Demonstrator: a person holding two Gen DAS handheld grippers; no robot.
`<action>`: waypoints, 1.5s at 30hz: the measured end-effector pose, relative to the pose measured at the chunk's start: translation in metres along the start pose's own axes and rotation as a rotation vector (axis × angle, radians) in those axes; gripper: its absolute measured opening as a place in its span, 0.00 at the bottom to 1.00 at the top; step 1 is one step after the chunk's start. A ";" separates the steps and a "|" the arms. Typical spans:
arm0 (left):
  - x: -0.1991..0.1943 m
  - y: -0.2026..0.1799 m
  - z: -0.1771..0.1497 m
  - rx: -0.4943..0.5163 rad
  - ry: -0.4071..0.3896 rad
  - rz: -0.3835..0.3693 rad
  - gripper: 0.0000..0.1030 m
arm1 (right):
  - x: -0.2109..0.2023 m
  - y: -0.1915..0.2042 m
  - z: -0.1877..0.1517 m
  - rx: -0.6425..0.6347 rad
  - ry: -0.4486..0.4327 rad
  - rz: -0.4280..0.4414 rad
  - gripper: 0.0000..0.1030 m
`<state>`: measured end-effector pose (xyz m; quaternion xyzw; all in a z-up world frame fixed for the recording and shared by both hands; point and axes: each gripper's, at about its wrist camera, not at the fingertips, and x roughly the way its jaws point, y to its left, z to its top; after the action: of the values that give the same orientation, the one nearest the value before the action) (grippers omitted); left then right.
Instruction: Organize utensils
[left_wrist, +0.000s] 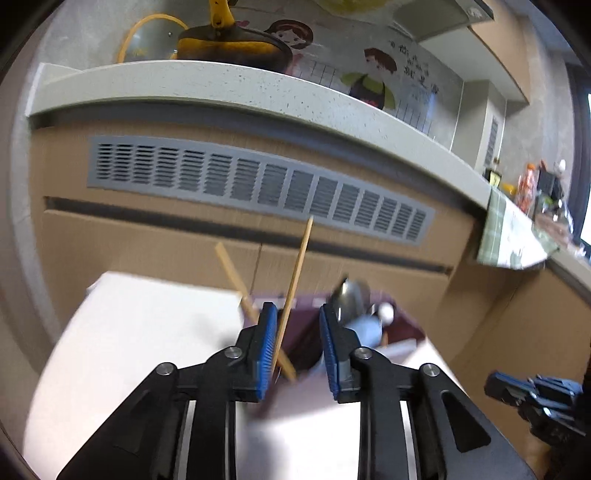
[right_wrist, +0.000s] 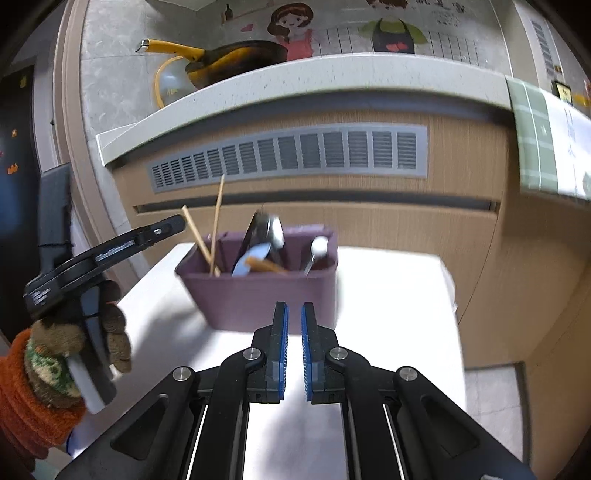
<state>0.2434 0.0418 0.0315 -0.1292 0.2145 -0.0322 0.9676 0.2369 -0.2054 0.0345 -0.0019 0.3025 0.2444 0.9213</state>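
A purple bin (right_wrist: 258, 295) stands on the white table (right_wrist: 388, 295). It holds two wooden chopsticks (right_wrist: 216, 229), a dark metal utensil (right_wrist: 264, 227), a light blue handle (right_wrist: 251, 258) and a white-tipped utensil (right_wrist: 318, 246). My left gripper (left_wrist: 297, 308) hangs over the bin's left end with its jaws apart. One chopstick (left_wrist: 295, 273) runs up past the inner face of its left pad, and the right pad is clear of it. My right gripper (right_wrist: 294, 306) sits just in front of the bin, its pads a narrow gap apart with nothing between them.
Behind the table is a wooden cabinet front with a grey vent grille (right_wrist: 295, 155) under a pale countertop (right_wrist: 332, 74). A yellow pan (right_wrist: 229, 59) rests on that counter. A green cloth (right_wrist: 532, 140) hangs at the right. A gloved hand (right_wrist: 110, 332) holds the left gripper.
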 end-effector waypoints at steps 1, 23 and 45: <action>-0.014 -0.003 -0.010 0.000 0.015 0.018 0.28 | -0.002 0.001 -0.006 0.010 0.005 0.009 0.09; -0.116 -0.046 -0.093 0.115 0.112 0.187 0.35 | -0.053 0.058 -0.067 -0.060 -0.035 -0.039 0.19; -0.115 -0.047 -0.092 0.116 0.126 0.173 0.35 | -0.050 0.056 -0.067 -0.057 -0.018 -0.049 0.19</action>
<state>0.1003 -0.0119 0.0104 -0.0518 0.2830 0.0309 0.9572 0.1394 -0.1889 0.0152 -0.0333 0.2870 0.2302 0.9293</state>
